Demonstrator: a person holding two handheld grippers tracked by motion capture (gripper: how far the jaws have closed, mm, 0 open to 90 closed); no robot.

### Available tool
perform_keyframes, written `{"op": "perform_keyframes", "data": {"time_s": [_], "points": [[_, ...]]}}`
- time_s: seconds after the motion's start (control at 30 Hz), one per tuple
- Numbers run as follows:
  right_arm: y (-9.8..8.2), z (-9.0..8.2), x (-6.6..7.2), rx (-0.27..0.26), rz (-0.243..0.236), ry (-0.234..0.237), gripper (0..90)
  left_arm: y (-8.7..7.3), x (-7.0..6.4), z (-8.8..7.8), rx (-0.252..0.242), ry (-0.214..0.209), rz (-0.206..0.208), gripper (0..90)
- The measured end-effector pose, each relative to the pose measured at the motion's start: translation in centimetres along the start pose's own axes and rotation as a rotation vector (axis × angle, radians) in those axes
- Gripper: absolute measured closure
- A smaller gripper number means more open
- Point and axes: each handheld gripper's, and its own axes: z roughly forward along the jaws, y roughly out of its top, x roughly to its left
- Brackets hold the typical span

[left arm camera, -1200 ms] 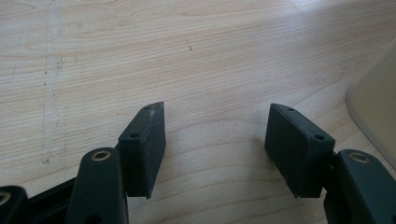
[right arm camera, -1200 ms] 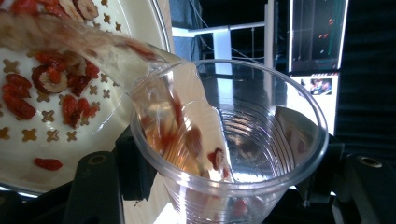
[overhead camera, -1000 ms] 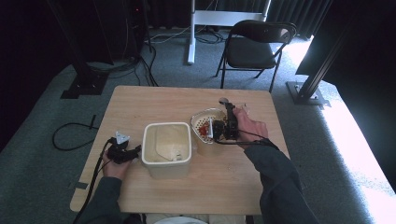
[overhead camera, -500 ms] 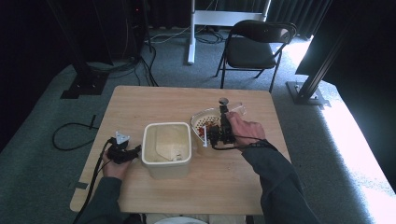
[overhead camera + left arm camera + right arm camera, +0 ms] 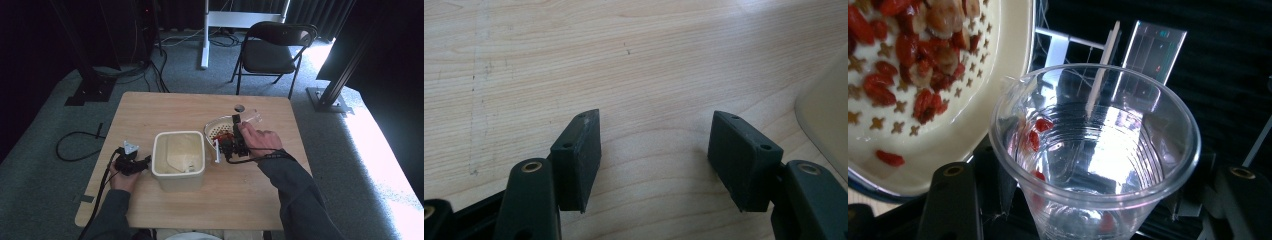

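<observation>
Two tongs at work. Right tongs (image 5: pixel 1088 200) clamped on a clear plastic cup (image 5: pixel 1093 150), mouth tipped toward the strainer bowl (image 5: pixel 948 125) of red berries (image 5: pixel 895 55) just to its left. Left tongs (image 5: pixel 659 160) apart, empty, low over the desk (image 5: pixel 574 50), left of the cream tub (image 5: pixel 178 160).

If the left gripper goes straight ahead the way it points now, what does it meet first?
Probably the cream tub. In the high view the open left gripper points at its near wall; its own view shows bare table, with the tub at the right edge.
</observation>
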Motion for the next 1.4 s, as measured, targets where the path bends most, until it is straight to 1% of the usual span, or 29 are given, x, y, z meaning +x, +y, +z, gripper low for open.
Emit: {"op": "perform_keyframes", "data": {"time_s": [0.07, 0.13, 0.2, 0.23, 0.3, 0.37, 0.4, 0.43, 0.47, 0.57, 0.6, 0.67, 0.7, 0.77, 0.8, 0.83, 0.87, 0.93, 0.97, 1.0, 1.03, 1.1, 1.17, 1.23, 1.27, 1.3, 1.33, 1.37, 1.4], "points": [[-0.8, 0.7, -0.6, 0.047, 0.042, -0.003, 35.4, 0.0, 0.0, 0.0, -0.001, 0.000, 0.001, 39.1], [-0.8, 0.5, -0.7, 0.041, 0.057, -0.003, 35.4, 0.0, 0.0, 0.0, 0.005, 0.000, 0.002, 39.1], [0.1, -0.3, -0.3, -0.018, 0.003, -0.004, 35.5, 0.0, 0.0, 0.0, 0.005, 0.001, 0.001, 39.1], [0.3, -0.5, -0.2, -0.020, -0.004, -0.008, 35.5, 0.0, 0.0, 0.0, 0.001, 0.001, 0.001, 39.1], [-0.5, 0.2, -0.7, 0.015, 0.053, -0.005, 35.5, 0.0, 0.0, 0.0, -0.001, -0.001, 0.000, 39.1], [-1.0, 0.6, -0.9, 0.050, 0.080, -0.005, 35.5, 0.0, 0.0, 0.0, 0.001, -0.001, 0.001, 39.1], [-0.9, 0.4, -0.8, 0.037, 0.081, -0.002, 35.4, 0.0, 0.0, 0.0, 0.006, 0.000, 0.000, 39.1], [-0.4, -0.1, -0.6, -0.003, 0.047, 0.008, 35.5, 0.0, 0.0, 0.0, 0.006, 0.000, 0.000, 39.0], [-0.3, -0.3, -0.5, -0.017, 0.037, 0.003, 35.5, 0.0, 0.0, 0.0, 0.005, 0.000, 0.000, 39.0], [-0.8, 0.2, -1.0, 0.018, 0.099, 0.000, 35.4, 0.0, 0.0, 0.0, 0.000, 0.000, 0.001, 39.0], [-0.8, 0.3, -1.1, 0.020, 0.103, 0.002, 35.4, 0.0, -0.1, 0.0, 0.002, 0.000, 0.000, 39.0], [-0.4, -0.3, -0.6, -0.028, 0.062, 0.007, 35.5, 0.0, 0.0, 0.0, 0.005, -0.001, 0.000, 39.0], [-0.5, -0.3, -0.6, -0.019, 0.072, -0.001, 35.5, 0.0, 0.0, 0.0, 0.005, -0.003, -0.001, 39.0], [-1.0, 0.1, -1.1, 0.001, 0.141, 0.010, 35.5, 0.0, -0.1, 0.0, 0.003, -0.001, 0.000, 39.0], [-0.9, 0.0, -0.9, -0.006, 0.129, 0.017, 35.4, 0.0, -0.1, 0.0, 0.005, -0.002, 0.000, 39.0], [-0.7, -0.2, -0.6, -0.023, 0.092, 0.022, 35.5, 0.0, 0.0, 0.0, 0.005, -0.001, -0.001, 38.9], [-0.8, -0.3, -0.6, -0.019, 0.110, 0.007, 35.5, 0.0, 0.0, 0.0, 0.005, -0.003, -0.001, 38.9], [-1.1, -0.1, -1.2, -0.024, 0.196, 0.020, 35.5, 0.0, 0.0, 0.0, 0.005, -0.003, -0.003, 38.9], [-0.9, -0.1, -0.9, -0.024, 0.159, 0.026, 35.5, 0.0, 0.0, 0.0, 0.006, -0.002, -0.001, 38.9], [-0.5, -0.3, -0.3, -0.032, 0.098, 0.028, 35.5, 0.0, 0.0, 0.0, 0.006, -0.002, -0.001, 38.9], [-0.3, -0.4, -0.1, -0.032, 0.084, 0.027, 35.5, 0.0, 0.0, 0.0, 0.005, -0.001, 0.000, 38.8], [-0.4, -0.2, -0.6, -0.041, 0.151, 0.034, 35.5, 0.0, 0.0, 0.0, 0.006, -0.003, 0.000, 38.9], [-0.1, -0.3, 0.0, -0.045, 0.080, 0.034, 35.5, 0.0, 0.0, 0.0, 0.006, -0.003, 0.001, 38.8], [-0.3, -0.1, -0.4, -0.042, 0.157, 0.044, 35.5, 0.0, 0.0, 0.0, 0.006, -0.004, 0.000, 38.8], [-0.1, -0.2, -0.1, -0.054, 0.117, 0.056, 35.5, 0.0, 0.0, 0.1, 0.006, -0.005, -0.001, 38.8], [0.0, -0.3, 0.2, -0.049, 0.057, 0.039, 35.5, 0.0, 0.0, 0.0, 0.007, -0.004, -0.002, 38.8], [0.0, -0.2, 0.0, -0.043, 0.094, 0.029, 35.6, 0.0, 0.0, 0.0, 0.004, -0.003, -0.001, 38.8], [-0.1, -0.2, -0.4, -0.051, 0.157, 0.038, 35.6, 0.0, 0.0, 0.0, 0.007, -0.004, 0.000, 38.8], [0.1, -0.3, -0.2, -0.063, 0.115, 0.045, 35.5, 0.0, 0.0, 0.1, 0.006, -0.005, -0.001, 38.8]]}}
